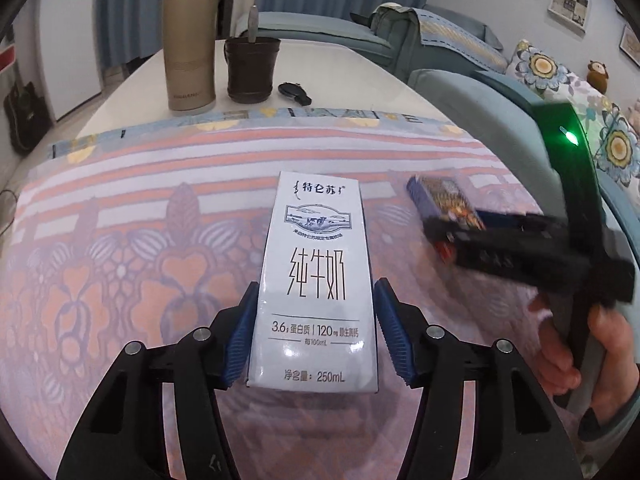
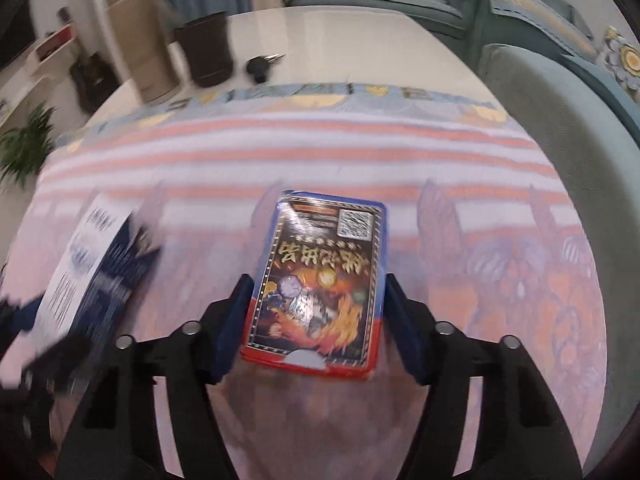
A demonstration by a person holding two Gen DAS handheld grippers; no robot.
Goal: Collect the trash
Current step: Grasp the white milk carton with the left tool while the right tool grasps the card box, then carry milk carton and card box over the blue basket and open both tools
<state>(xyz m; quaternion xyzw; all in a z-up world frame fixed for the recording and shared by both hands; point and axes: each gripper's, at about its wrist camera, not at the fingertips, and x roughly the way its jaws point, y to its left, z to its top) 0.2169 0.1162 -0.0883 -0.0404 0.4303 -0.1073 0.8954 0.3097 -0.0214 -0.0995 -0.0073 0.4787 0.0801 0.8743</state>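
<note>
My left gripper (image 1: 315, 328) is shut on a white 250 mL milk carton (image 1: 316, 280) and holds it above the patterned tablecloth (image 1: 120, 240). My right gripper (image 2: 318, 320) is shut on a small blue and red box with a fiery picture (image 2: 324, 280), also above the cloth. In the left wrist view the right gripper (image 1: 440, 236) shows at the right, blurred, with that box (image 1: 444, 200) in it. In the right wrist view the milk carton (image 2: 92, 264) shows blurred at the left.
On the white table (image 1: 340, 76) beyond the cloth stand a tan thermos (image 1: 190, 48), a dark cup with a spoon (image 1: 250, 68) and a black key fob (image 1: 294, 92). A teal sofa (image 1: 460, 80) with flowered cushions runs along the right side.
</note>
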